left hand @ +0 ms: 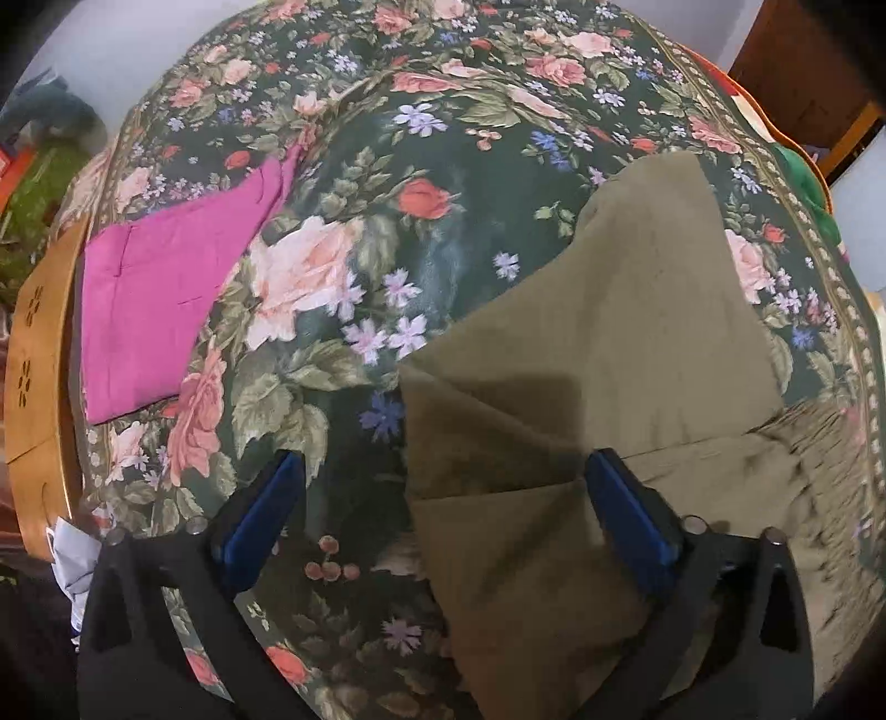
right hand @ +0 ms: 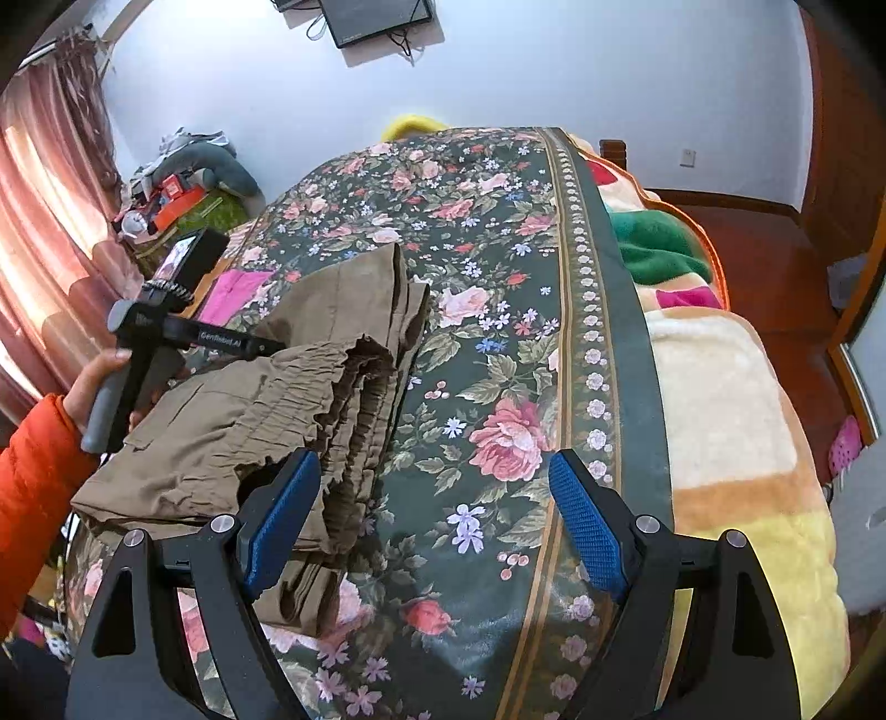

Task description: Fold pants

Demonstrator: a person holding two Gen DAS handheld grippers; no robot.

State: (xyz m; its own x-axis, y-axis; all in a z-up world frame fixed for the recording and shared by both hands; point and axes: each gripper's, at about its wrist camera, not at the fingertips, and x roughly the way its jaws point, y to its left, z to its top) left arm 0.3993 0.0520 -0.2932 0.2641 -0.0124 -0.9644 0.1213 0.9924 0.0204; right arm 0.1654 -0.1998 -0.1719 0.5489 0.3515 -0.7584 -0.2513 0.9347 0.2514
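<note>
Fingers (left hand: 631, 526) of the left gripper (left hand: 443, 520) and the right gripper (right hand: 434, 520) stand apart, empty. Olive pants (right hand: 260, 421) lie folded on the floral bedspread (right hand: 498, 343). Folding appears near done; next likely calls for regrasping an edge.

Floral bedspread (left hand: 343, 288), folded pink cloth (left hand: 149, 299), wall-mounted screen (right hand: 376, 16).

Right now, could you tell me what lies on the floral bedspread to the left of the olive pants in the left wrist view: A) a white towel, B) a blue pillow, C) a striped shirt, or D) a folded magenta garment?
D: a folded magenta garment lies flat on the floral bedspread, apart from the olive pants.
</note>
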